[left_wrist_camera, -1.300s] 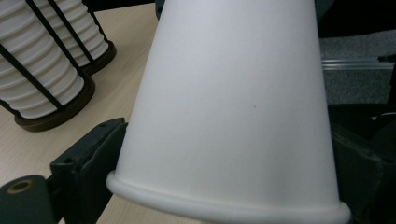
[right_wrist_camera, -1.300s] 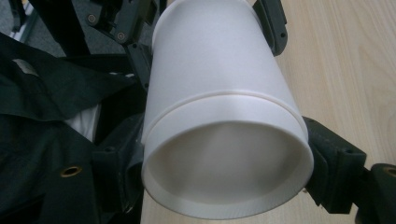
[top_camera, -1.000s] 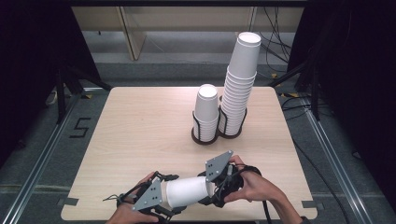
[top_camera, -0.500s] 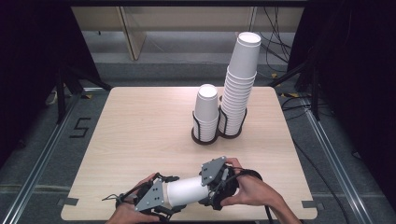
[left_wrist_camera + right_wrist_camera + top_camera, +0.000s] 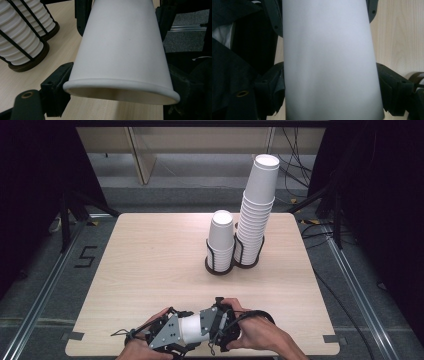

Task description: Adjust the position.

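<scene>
A: Where is the paper cup [image 5: 192, 330] now?

B: It lies on its side, above the near edge of the tabletop [image 5: 150, 250], between the two hands. The left tongs [image 5: 172, 335] have just been closing, and now they are clamped on the cup near its rim. The right tongs [image 5: 220, 325] stand around the other end; their jaws are close against the cup wall on both sides, so they seem to hold it too.

A: Is there room around?

B: Yes. The middle of the tabletop is bare wood. The short cup stack [image 5: 220, 240] and the tall cup stack [image 5: 256, 210] stand in black wire holders near the far edge, well apart from the hands.

A: What do the close views add?

B: The left gripper view shows the rolled rim of the cup [image 5: 120, 62] and the ribbed stacks [image 5: 22, 42] in their holders behind it. The right gripper view shows the smooth cup wall [image 5: 327, 65] between the jaws, with wood at the right.
</scene>
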The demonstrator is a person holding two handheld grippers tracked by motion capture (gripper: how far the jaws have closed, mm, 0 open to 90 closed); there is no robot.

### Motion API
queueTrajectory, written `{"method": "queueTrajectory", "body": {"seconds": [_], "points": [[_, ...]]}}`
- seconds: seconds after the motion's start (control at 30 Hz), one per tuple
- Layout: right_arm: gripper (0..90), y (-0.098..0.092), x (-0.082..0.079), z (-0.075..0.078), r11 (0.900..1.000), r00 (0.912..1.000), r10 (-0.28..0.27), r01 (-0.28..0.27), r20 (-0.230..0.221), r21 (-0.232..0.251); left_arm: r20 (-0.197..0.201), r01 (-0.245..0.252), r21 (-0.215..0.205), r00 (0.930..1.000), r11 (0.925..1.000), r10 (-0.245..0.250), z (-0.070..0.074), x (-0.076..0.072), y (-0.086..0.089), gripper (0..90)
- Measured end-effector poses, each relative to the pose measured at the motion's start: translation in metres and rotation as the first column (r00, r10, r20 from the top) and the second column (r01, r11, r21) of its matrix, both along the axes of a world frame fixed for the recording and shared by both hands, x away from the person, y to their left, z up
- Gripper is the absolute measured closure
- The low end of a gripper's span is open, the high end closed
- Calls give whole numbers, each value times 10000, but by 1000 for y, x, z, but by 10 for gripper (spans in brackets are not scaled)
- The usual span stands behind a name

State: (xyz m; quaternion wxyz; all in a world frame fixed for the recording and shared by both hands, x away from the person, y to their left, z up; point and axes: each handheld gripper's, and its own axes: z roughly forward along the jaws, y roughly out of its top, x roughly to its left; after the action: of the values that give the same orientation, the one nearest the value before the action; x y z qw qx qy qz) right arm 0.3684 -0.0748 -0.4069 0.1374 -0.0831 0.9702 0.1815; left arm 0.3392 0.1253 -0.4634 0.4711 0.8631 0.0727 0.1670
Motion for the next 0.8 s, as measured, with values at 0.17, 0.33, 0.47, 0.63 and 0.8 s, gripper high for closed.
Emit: {"method": "queueTrajectory", "body": {"seconds": [0.17,0.33,0.47,0.63,0.8], "points": [[242,4,0,-3,9997,9997,210,-209,90,-123,101,48,133,9999,9999,-49,-1,1,1,176],[246,0,0,-4,9999,10000,87,-87,-43,106,111,23,-400,9999,9992,-18,-3,2,2,110],[243,-7,9,-2,9962,9979,418,-378,-503,781,-28,-79,-1197,10000,9928,76,-4,5,6,91],[243,-18,17,0,9871,9944,516,-368,-923,1557,-507,-306,-2373,9985,9710,191,-5,9,11,84],[243,-29,25,-2,9666,9830,655,-199,-1715,2554,-1107,-545,-3112,9936,9488,207,-4,11,15,84]]}}
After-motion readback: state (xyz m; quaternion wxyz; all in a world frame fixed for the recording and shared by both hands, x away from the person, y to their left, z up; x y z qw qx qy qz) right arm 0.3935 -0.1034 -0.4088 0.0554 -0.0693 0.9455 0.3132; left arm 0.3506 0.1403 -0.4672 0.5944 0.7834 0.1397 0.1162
